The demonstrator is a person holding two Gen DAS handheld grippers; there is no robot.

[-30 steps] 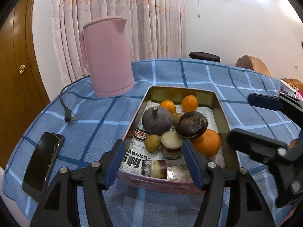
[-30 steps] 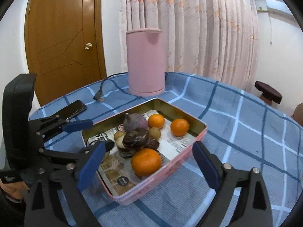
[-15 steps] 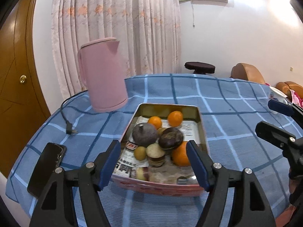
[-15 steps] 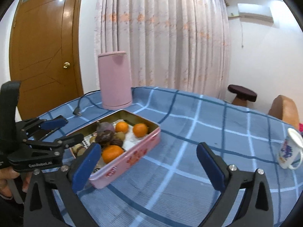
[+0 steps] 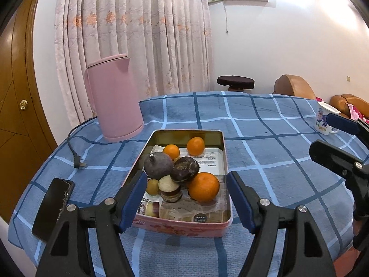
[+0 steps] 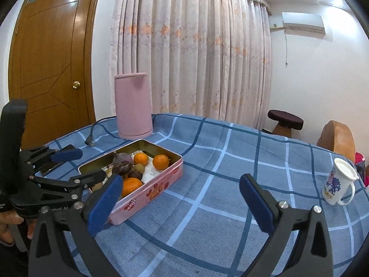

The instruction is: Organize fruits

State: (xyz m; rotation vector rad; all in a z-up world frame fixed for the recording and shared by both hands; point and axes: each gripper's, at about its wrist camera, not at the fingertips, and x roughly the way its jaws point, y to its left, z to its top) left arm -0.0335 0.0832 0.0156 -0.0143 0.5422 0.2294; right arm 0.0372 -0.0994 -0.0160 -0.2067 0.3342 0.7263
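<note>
A pink tin tray [image 5: 224, 152] sits on the blue checked tablecloth and holds several fruits: a large orange [image 5: 204, 190], two small oranges [image 5: 195, 146], a purple round fruit [image 5: 158, 165], a dark brown fruit [image 5: 184, 169] and small greenish ones. My left gripper [image 5: 188, 198] is open and empty, raised just before the tray's near end. My right gripper [image 6: 181, 199] is open and empty, to the right of the tray [image 6: 161, 184] over bare cloth. The right gripper also shows at the left wrist view's right edge [image 5: 339, 138].
A pink kettle [image 5: 114, 98] stands behind the tray at the left, its cord and plug [image 5: 78, 164] trailing forward. A black phone [image 5: 54, 207] lies near the table's left edge. A white mug [image 6: 337, 184] stands at the far right. A stool and chairs are beyond the table.
Both grippers have pulled back and risen away from the tray, which looks smaller now. The right gripper has swung right over bare cloth. The fruits have not moved.
</note>
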